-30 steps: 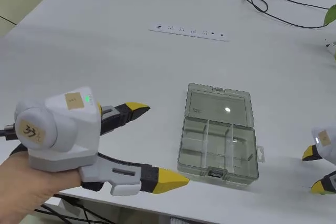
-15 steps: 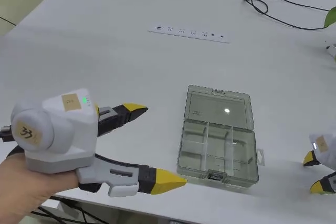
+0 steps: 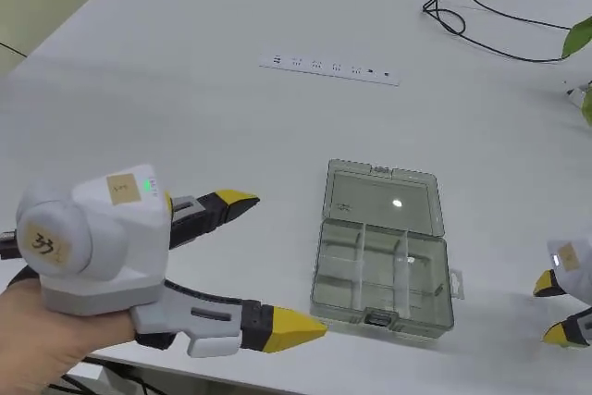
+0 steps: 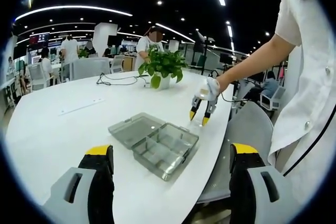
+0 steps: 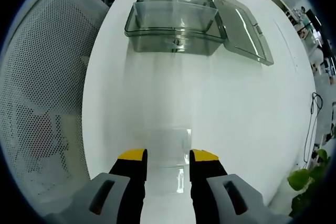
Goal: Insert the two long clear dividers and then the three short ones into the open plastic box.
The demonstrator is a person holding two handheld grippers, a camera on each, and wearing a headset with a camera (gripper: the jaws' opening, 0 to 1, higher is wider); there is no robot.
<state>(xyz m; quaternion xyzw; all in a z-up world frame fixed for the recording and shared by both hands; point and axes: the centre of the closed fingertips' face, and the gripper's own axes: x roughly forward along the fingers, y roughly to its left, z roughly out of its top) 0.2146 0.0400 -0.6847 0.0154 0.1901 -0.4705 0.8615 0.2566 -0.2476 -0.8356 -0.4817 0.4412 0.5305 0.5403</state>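
Note:
The open clear plastic box (image 3: pixel 384 270) lies near the table's front edge with its lid (image 3: pixel 384 196) folded back flat. Clear partitions inside split it into several compartments. It also appears as the box (image 4: pixel 155 140) and the box (image 5: pixel 173 22). My left gripper (image 3: pixel 268 264) hovers wide open to the left of the box, with nothing between its jaws (image 4: pixel 172 153). My right gripper (image 3: pixel 552 308) is open at the right edge, a short way from the box. A flat clear divider (image 5: pixel 169 141) lies on the table just ahead of and under the right gripper (image 5: pixel 167 156).
A white power strip (image 3: pixel 331 69) lies at the back of the table, and a black cable (image 3: pixel 481 16) loops at the far right. A potted plant (image 4: pixel 163 66) stands beyond the box. A mesh chair (image 5: pixel 42 77) sits off the table's front edge.
The head view has shifted a little. Both grippers stay open and close to where they were, and the box has not moved.

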